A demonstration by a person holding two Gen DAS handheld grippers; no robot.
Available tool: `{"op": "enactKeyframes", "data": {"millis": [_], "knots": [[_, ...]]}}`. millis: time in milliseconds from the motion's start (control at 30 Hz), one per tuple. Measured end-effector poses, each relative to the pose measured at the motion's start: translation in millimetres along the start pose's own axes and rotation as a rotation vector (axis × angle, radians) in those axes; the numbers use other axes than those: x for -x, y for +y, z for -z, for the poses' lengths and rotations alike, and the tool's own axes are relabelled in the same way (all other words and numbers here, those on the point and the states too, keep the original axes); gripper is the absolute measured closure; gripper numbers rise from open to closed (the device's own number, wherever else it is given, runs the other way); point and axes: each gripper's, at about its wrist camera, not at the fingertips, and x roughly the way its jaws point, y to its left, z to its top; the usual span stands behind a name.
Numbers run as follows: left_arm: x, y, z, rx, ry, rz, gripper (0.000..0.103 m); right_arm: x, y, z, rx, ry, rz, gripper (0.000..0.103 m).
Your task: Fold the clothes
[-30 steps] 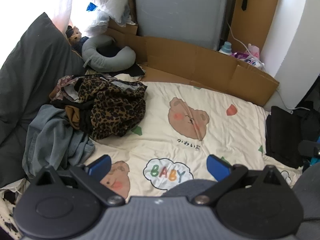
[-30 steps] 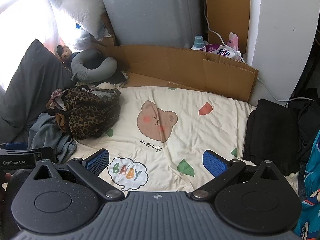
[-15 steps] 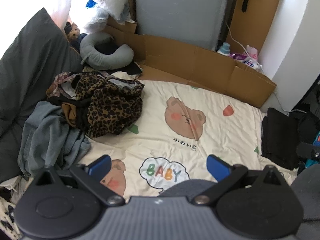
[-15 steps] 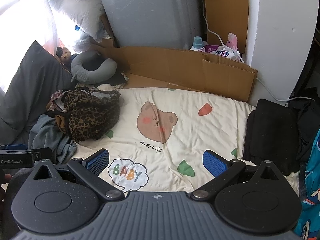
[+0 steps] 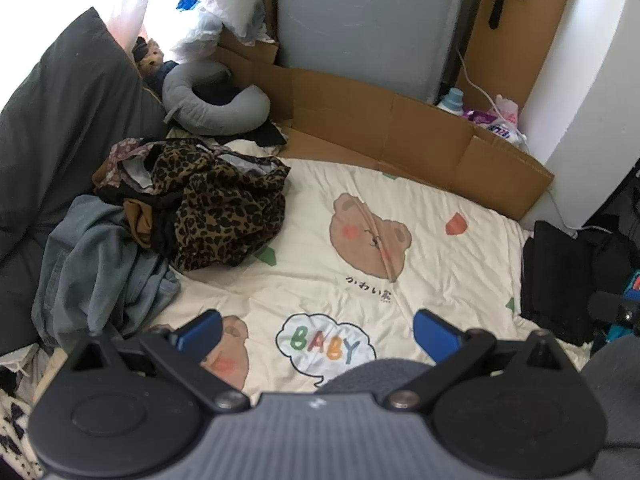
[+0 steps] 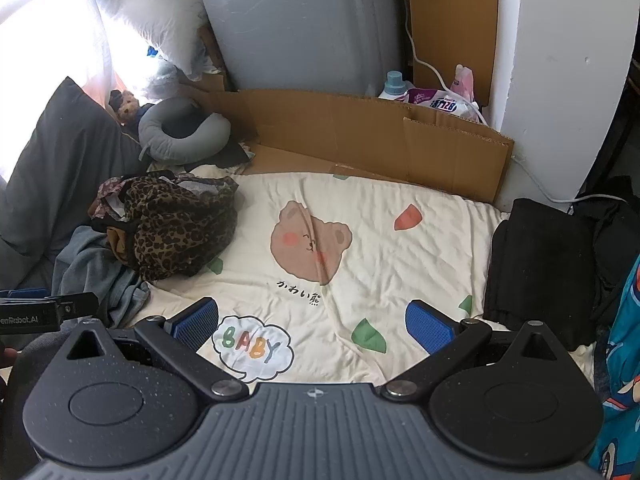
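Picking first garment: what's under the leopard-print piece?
The leopard-print garment tops the pile; a brown piece and black fabric poke out beneath, blue denim lower left. Anything deeper is covered.

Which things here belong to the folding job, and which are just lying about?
For the job:
- leopard-print garment
- blue-grey denim garment
- folded black clothes
- cream bear-print blanket as work surface

Lying about:
- grey U-shaped neck pillow
- brown cardboard sheet
- blue-capped detergent bottle
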Motion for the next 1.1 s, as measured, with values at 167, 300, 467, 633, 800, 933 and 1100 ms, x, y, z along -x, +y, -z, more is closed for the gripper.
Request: {"op": "enactKeyframes", "data": {"millis": [167,300,467,633,800,933,1100], "knots": [[0.5,0.5,-1.4,-0.004,0.002,0.005,0.001,-0.6,-0.3,-0.3,0.004,0.005,0.008,0.0],[2.4,-0.1,-2.3,-0.006,0.004,0.006,0.001,1.7,2.7,-2.4,0.013,0.008,0.042,0.0],[5.6,0.3,-5.8,-0.013,-0.002,0.003,0.001,6.5,3.4,-5.5,0.014,-0.008,0.052,0.0],[11.6,9.9,-12.7,-0.002,-0.017,0.002,0.001,14.5,7.4,-13.7,0.011,-0.046,0.051,0.0],[20.4,21.2,-23.0,0.0,-0.044,-0.013,0.001,21.3,18.0,-18.5,0.026,-0.064,0.049,0.0],[29.3,33.8,-34.7,0.007,-0.077,-0.017,0.001,29.8,25.3,-23.4,0.015,-0.08,0.035,0.0],[33.6,50.6,-49.7,0.008,-0.104,-0.016,0.001,43.4,37.8,-32.9,0.023,-0.096,0.041,0.0]]}}
